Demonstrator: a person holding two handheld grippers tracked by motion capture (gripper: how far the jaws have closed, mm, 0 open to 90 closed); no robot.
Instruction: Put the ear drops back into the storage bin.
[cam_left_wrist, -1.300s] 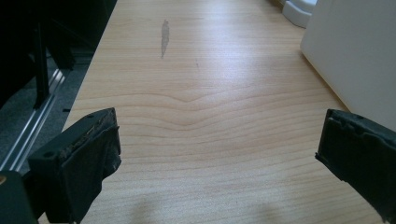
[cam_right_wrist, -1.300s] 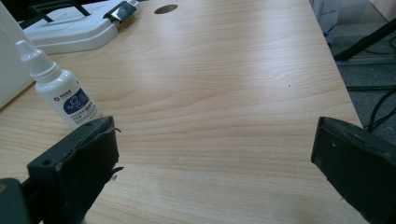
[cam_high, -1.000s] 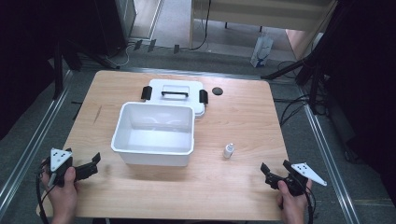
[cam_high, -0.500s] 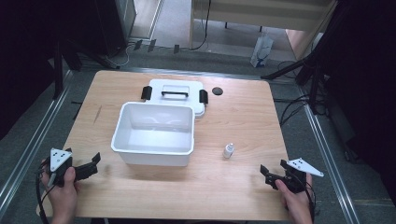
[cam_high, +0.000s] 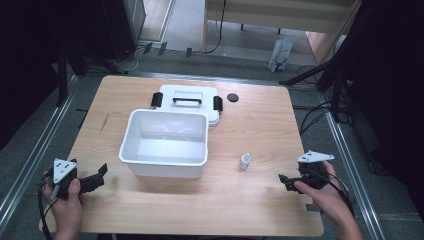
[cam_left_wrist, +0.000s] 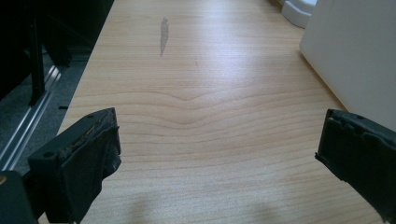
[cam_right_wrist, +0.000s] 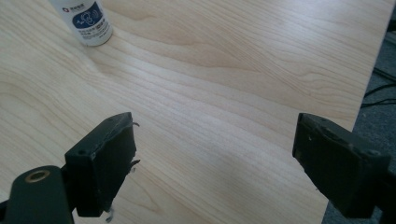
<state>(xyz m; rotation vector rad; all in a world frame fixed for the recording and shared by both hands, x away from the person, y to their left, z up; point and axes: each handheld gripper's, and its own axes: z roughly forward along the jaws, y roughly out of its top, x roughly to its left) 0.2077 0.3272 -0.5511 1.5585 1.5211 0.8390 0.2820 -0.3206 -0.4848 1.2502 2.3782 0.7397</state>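
Observation:
A white open bin (cam_high: 165, 142) stands mid-table, and its side wall (cam_left_wrist: 355, 51) shows at the right of the left gripper view. Behind it lies its white lid (cam_high: 187, 100) with a black handle and black clips. A small white bottle (cam_high: 244, 161) stands upright right of the bin; its blue-labelled base (cam_right_wrist: 84, 21) shows in the right gripper view. My left gripper (cam_high: 100, 176) rests near the front left corner, open and empty (cam_left_wrist: 219, 154). My right gripper (cam_high: 284, 182) sits at the front right, open and empty (cam_right_wrist: 215, 158), a short way from the bottle.
A small black round cap (cam_high: 232, 97) lies on the wooden table (cam_high: 250, 215) right of the lid. Metal rails (cam_high: 30, 160) and cables run along both sides of the table. A dark streak (cam_left_wrist: 163, 35) marks the wood ahead of the left gripper.
The right hand and its gripper shifted slightly back toward the table's front edge. The left gripper, bin, lid and bottle stayed put.

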